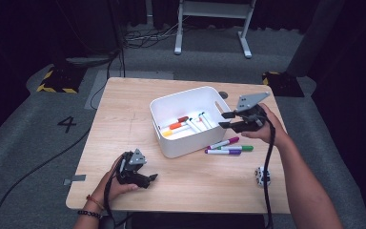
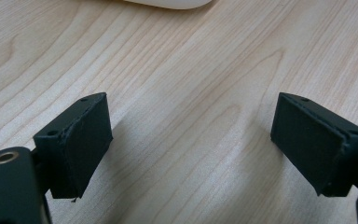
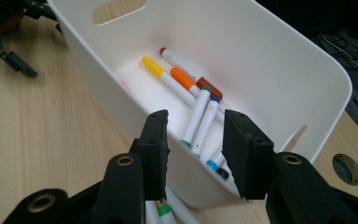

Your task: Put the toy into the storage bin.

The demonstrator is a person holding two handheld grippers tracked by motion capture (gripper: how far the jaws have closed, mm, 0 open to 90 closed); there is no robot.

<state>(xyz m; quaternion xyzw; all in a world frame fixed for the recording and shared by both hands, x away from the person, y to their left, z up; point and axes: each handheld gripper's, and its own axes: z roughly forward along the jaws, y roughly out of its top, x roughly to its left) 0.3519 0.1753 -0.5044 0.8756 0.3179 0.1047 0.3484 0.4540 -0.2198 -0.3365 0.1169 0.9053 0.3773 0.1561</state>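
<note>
On the pale wooden table [image 1: 124, 119], a white plastic bin with cut-out handles [image 1: 169, 143] already holds several felt-tip markers [image 3: 186, 88] with yellow, orange, red-brown, green and blue caps, lying on its floor. Three more markers [image 1: 228, 148], capped purple and green, lie on the wood just beside the bin's right wall, so the gathering looks a good way along but not finished.

The right gripper [image 1: 225, 119] hangs above the bin's right rim, its jaws parted with nothing between them; from its own view the black pads [image 3: 154, 149] frame the markers inside the bin. The left gripper [image 1: 153, 177] rests low near the table's near-left edge, jaws spread wide over bare wood and holding nothing.

What is left, by my reading, is to lift the three loose markers in, one at a time.

A small black-and-white cube [image 1: 260, 175] sits near the right forearm. Beyond the table, grey carpet carries a painted number four [image 1: 67, 124], yellow-black hazard tape [image 1: 57, 81], cables, and a white metal stand [image 1: 209, 24] against dark curtains.
</note>
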